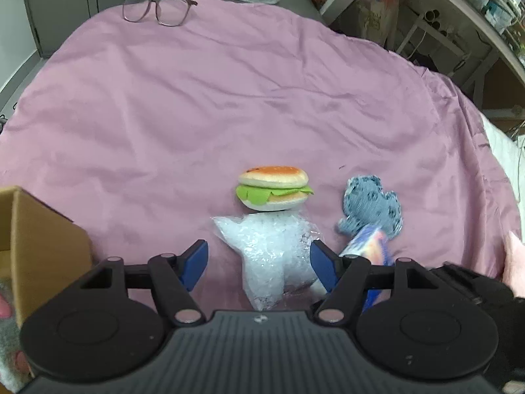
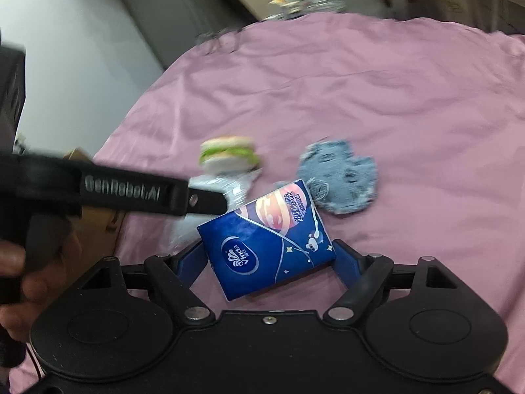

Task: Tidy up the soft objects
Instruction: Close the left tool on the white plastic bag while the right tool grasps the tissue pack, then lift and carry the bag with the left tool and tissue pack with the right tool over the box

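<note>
Eyeglasses (image 1: pixel 157 10) show only in the left view, where the left gripper (image 1: pixel 259 262) straddles a bubble-wrap bag (image 1: pixel 269 249) unclenched. Right gripper (image 2: pixel 269 259) clasps a blue tissue pack (image 2: pixel 265 239) above the pink cloth (image 2: pixel 393 98), its label legible only there.

The right wrist view is smeared by motion: the toy hamburger (image 2: pixel 228 156) is a soft blur, the eyeglasses (image 2: pixel 218 41) are only a grey smudge on the pink cloth (image 2: pixel 361 92), and the clutter beyond the cloth's far edge cannot be made out. There the left gripper's black arm (image 2: pixel 131 193) hides most of the clear plastic bag (image 2: pixel 236 185) and the cardboard box (image 2: pixel 98 220). In the left wrist view that box (image 1: pixel 42 239) is cut by the left edge, and the tissue pack (image 1: pixel 367 246) is blurred and partly behind a blue finger (image 1: pixel 323 264).
</note>
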Tool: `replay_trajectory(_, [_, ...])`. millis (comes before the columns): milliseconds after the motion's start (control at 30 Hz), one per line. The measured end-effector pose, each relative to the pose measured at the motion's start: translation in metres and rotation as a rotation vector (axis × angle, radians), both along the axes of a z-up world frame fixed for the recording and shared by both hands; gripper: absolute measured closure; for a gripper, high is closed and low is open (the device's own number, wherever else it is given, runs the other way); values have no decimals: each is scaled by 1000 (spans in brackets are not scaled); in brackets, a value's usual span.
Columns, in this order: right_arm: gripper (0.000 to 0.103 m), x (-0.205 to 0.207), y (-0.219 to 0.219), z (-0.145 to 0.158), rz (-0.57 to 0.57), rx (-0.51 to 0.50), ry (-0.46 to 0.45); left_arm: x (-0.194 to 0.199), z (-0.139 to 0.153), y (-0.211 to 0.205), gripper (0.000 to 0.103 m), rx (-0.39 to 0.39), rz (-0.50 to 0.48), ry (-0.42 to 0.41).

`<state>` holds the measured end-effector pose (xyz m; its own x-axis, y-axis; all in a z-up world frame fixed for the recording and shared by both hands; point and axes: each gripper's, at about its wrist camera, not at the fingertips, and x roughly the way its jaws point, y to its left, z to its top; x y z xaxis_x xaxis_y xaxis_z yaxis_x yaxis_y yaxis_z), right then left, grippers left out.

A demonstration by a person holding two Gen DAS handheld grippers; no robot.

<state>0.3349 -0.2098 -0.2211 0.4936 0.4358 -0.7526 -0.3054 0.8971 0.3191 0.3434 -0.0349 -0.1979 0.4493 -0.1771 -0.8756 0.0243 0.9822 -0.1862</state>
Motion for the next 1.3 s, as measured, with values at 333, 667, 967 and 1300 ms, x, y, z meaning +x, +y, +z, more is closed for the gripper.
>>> replay_trajectory(333, [24, 4, -12, -3, -84, -53, -15, 7, -16, -11, 43, -36, -23, 5])
replay_trajectory(667, [24, -1, -20, 7, -113, -14, 15, -7, -1, 0, 72, -83, -13, -7])
replay_trajectory(967, [24, -18, -19, 35, -95, -5, -25, -37, 37, 12, 72, -93, -15, -53])
replay_trajectory(1300, [24, -40, -20, 71, -136, 11, -96, -80, 80, 21, 72, -86, -37, -134])
